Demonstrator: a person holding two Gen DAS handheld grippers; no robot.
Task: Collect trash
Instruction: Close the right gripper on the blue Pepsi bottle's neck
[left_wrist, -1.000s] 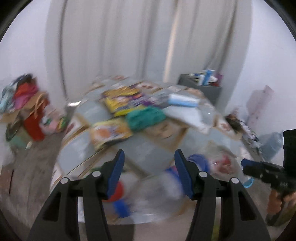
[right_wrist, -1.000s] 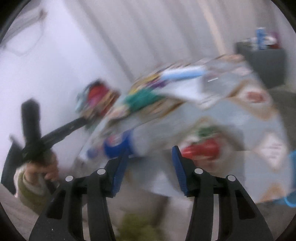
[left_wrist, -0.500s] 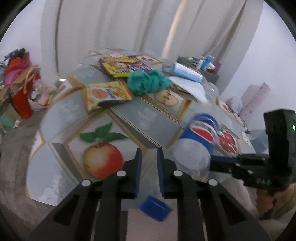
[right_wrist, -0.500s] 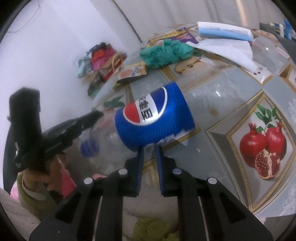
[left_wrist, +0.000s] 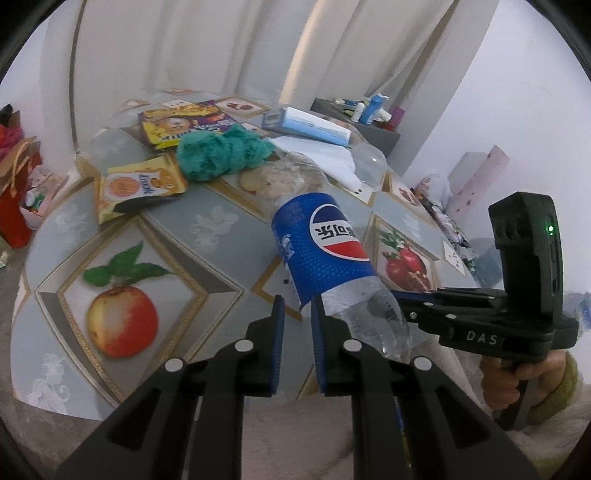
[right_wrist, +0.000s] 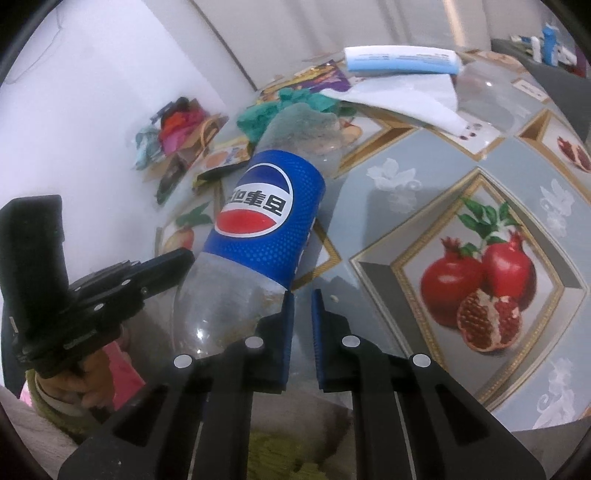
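Along the near edge of the tabletop (left_wrist: 221, 236), left of everything else, sits the printed apple, with a snack packet (left_wrist: 136, 184) and a green cloth (left_wrist: 221, 151) further back, none of them touched

The left claw (left_wrist: 295, 332) comes next. It is narrow, only a slim gap between its blue pads, and nothing is in that gap. Its right finger lies just beside the clear shoulder of the Pepsi bottle (left_wrist: 321, 243). The bottle lies on its side near the tabletop edge, neck end towards the person and base pointing away.

On the bottle's far side is the right claw (right_wrist: 303, 325), equally narrow and empty, its left finger just beside the lower edge of the blue label. The hand (left_wrist: 517, 376) holding it shows at the far right.

My guess is that the two claws are pinched nearly closed on purpose, so that each works as a flat paddle. The bottle looks too broad for either to grip alone. It would then be squeezed or steered between them. Whether either one presses on it yet, I cannot tell

A second ago both claws stood wide in blurred views. They have just been closing, with nothing between the pads. Both views have also dropped nearer the bottle, and it now lies more lengthwise between them
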